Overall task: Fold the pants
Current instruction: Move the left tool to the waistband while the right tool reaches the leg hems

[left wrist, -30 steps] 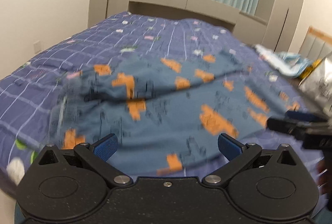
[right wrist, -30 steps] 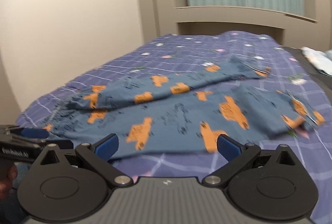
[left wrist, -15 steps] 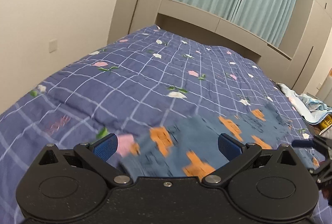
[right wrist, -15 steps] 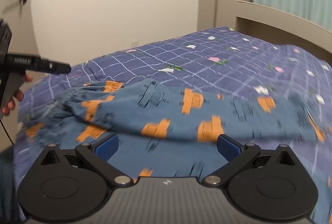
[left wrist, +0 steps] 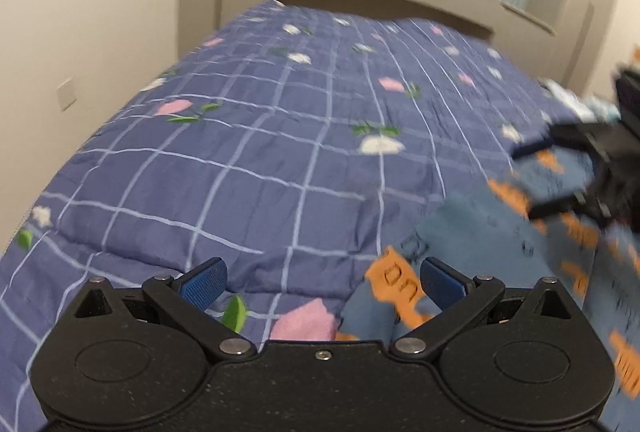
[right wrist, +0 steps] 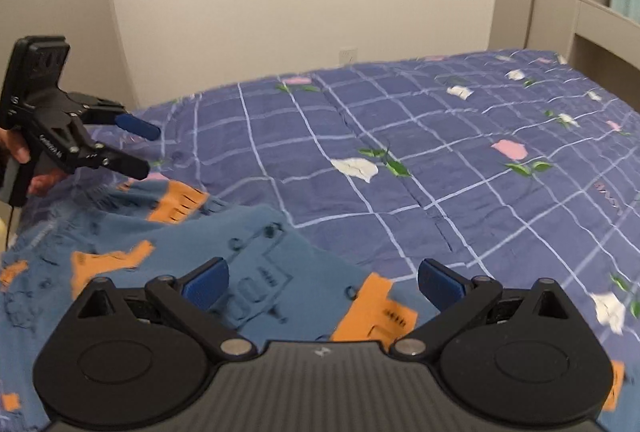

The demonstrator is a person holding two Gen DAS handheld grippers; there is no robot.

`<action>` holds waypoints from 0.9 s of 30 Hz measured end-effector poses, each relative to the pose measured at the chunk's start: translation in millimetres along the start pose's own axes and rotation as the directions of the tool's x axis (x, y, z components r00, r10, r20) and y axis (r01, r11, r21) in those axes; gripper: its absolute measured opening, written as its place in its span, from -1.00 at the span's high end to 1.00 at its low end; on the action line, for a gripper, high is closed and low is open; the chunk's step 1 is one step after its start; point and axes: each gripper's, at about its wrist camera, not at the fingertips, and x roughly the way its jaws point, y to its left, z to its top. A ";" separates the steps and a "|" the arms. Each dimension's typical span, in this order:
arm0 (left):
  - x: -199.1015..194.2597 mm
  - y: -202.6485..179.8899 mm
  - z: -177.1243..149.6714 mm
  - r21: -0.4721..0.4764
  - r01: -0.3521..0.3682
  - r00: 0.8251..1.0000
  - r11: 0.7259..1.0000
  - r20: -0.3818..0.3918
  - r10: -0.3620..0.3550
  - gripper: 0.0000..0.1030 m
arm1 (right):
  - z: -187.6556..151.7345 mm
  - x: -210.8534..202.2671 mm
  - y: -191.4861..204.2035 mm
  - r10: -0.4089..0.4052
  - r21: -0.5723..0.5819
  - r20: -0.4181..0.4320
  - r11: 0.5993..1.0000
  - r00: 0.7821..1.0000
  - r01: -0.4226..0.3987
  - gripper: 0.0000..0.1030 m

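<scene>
Both views have been swung leftward; pants (right wrist: 168, 232) lie bunched on bed (right wrist: 440, 151). Left gripper (left wrist: 320, 280) and right gripper (right wrist: 322, 280) fingers are spread, nothing held.

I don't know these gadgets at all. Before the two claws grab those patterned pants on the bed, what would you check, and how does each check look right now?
1. Left gripper open: ok, its blue pads are spread wide.
2. Right gripper open: ok, also spread wide.
3. Nothing held already: ok, both sets of jaws are empty.
4. Pants within reach: ok, the cloth lies just ahead of both grippers.
5. Pants lying flat: not ok, the near edge looks bunched and wrinkled.
6. Bedspread kept out of the pinch: cannot tell, it lies directly beneath the cloth.
</scene>
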 end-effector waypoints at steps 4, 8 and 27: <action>12.3 10.8 1.4 -0.063 0.072 0.994 0.995 -0.073 -0.077 -0.99 | -2.1 13.0 -15.4 0.020 0.031 -0.017 0.999 1.000 -0.020 -0.76; 18.8 22.9 4.8 -0.177 0.123 0.986 0.977 -0.094 -0.141 -0.78 | -4.2 19.9 -23.7 0.005 0.037 -0.044 0.999 0.999 -0.003 -0.44; 15.3 17.2 11.2 -0.206 0.159 0.962 0.966 -0.188 -0.198 0.98 | 1.4 19.0 1.7 -0.062 -0.042 -0.125 0.997 0.990 0.058 0.90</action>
